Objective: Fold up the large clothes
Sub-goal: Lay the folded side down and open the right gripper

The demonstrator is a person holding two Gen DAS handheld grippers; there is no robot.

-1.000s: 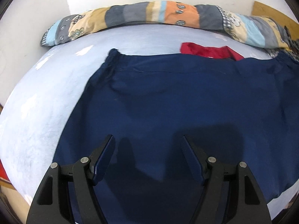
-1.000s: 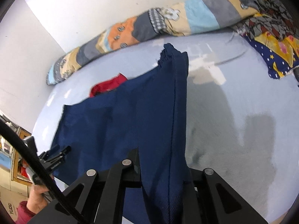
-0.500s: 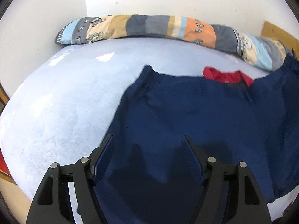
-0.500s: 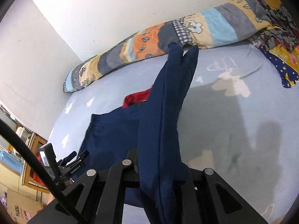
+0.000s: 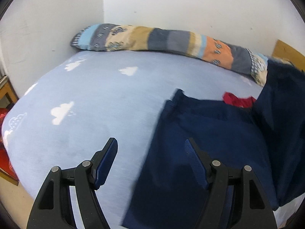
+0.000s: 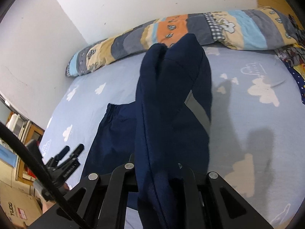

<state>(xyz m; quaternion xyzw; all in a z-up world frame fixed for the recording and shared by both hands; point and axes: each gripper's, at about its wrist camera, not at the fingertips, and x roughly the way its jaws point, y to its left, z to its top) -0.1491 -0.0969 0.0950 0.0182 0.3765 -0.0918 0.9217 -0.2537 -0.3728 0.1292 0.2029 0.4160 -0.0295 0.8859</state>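
A large navy garment (image 5: 205,133) lies on the light blue bed sheet (image 5: 95,103), its left part flat. My left gripper (image 5: 150,148) is open and empty, hovering over the garment's left edge. My right gripper (image 6: 156,164) is shut on the navy garment (image 6: 171,99) and holds its right part lifted off the bed, so the cloth hangs in folds in front of the camera. That lifted part shows at the right of the left wrist view (image 5: 282,114). The left gripper also appears in the right wrist view (image 6: 66,158).
A long patchwork bolster (image 5: 171,42) lies along the wall at the head of the bed. A red cloth (image 5: 238,100) peeks out behind the navy garment. Patterned bedding (image 6: 293,57) sits at the right. Wooden furniture and a cardboard box (image 6: 15,210) stand left of the bed.
My right gripper has lifted the garment's right part higher and carried it leftward. My left gripper has shifted left, from above the garment's middle to its left edge.
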